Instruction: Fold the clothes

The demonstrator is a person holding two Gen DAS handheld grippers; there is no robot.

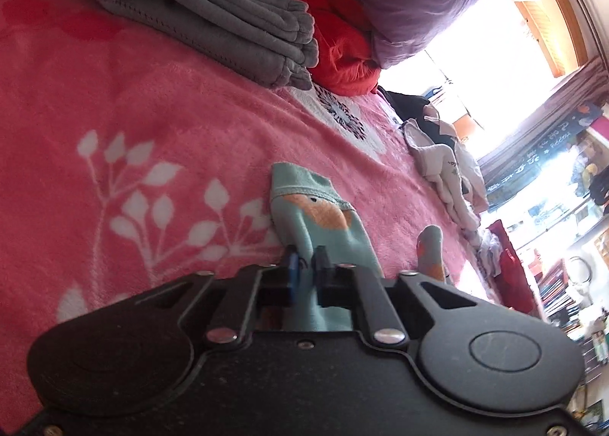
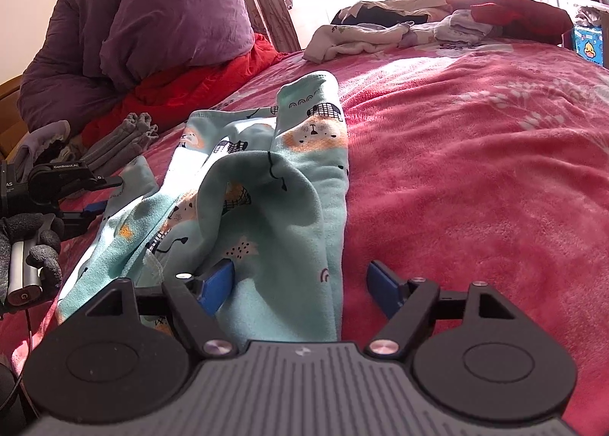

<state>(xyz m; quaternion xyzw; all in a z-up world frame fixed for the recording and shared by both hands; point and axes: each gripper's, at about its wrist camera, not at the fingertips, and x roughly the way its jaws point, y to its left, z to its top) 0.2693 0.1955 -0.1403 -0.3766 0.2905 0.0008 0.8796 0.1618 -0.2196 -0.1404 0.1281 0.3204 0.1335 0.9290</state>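
Spread over the pink blanket (image 2: 475,169), the teal pants (image 2: 266,177) were still bunched. One edge was pinched in the left gripper (image 1: 304,264); the right gripper (image 2: 300,283) was held wide open. Probably best tugged flat first.

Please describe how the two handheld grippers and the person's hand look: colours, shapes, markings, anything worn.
Both grippers, left gripper and right gripper, have black bodies with round discs, silver rivets and blue pads on the jaws. The right gripper's back is ribbed grey. The left hand wears a grey knitted glove.
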